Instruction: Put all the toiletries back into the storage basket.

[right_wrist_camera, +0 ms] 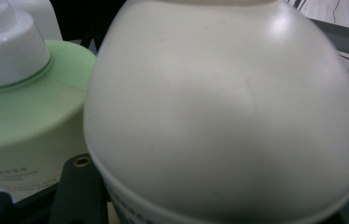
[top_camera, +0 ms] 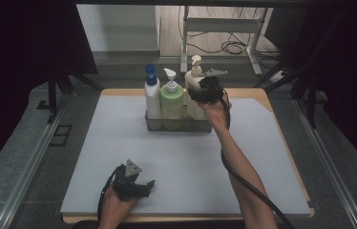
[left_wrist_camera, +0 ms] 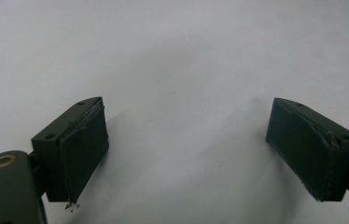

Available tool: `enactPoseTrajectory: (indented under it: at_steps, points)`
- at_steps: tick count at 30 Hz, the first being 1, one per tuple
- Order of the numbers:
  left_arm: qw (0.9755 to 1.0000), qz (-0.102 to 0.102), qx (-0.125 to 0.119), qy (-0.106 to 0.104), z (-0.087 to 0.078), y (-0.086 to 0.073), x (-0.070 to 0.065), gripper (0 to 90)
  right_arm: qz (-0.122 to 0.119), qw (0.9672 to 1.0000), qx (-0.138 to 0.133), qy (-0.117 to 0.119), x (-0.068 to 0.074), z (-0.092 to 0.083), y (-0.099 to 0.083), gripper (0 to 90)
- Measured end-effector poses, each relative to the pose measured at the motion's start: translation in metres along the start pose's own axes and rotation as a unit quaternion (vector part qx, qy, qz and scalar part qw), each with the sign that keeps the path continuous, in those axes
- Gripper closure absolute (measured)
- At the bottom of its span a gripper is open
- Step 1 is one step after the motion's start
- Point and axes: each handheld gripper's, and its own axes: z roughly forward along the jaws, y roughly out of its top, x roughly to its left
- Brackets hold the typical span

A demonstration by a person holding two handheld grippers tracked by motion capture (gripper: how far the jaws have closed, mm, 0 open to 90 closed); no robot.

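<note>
Green bottle (top_camera: 172, 102) stands just beside cream bottle (top_camera: 193, 83).

Wooden table (top_camera: 255, 93) under grey mat (top_camera: 191, 162), clear bin (top_camera: 179, 125) on top.

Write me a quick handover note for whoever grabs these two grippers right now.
Left gripper: open, nothing between its jaws, resting low over the mat near the front edge.
Right gripper: jaws around the cream bottle, the rightmost in the tray; grip looks closed on it.
Green bottle and blue-capped bottle stand beside it in the tray.
Done: all three bottles stand in the tray.
Left: probably settle or lift the cream bottle; confirm first.
</note>
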Motion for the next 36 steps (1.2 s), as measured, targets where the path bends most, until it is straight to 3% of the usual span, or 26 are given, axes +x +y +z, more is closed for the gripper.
enactPoseTrajectory:
  at_steps: [15, 36]
  points:
    - [1.0, -0.001, 0.001, 0.0, 0.0, 0.0, 0.0, 12.2, 0.007, 0.9998, 0.017, 0.003, -0.001, -0.005, -0.013, 39.7]
    - [1.0, 0.001, 0.002, 0.001, 0.0, 0.0, 0.0, 12.2, 0.006, 0.9988, 0.048, -0.001, -0.002, 0.004, -0.036, 39.3]
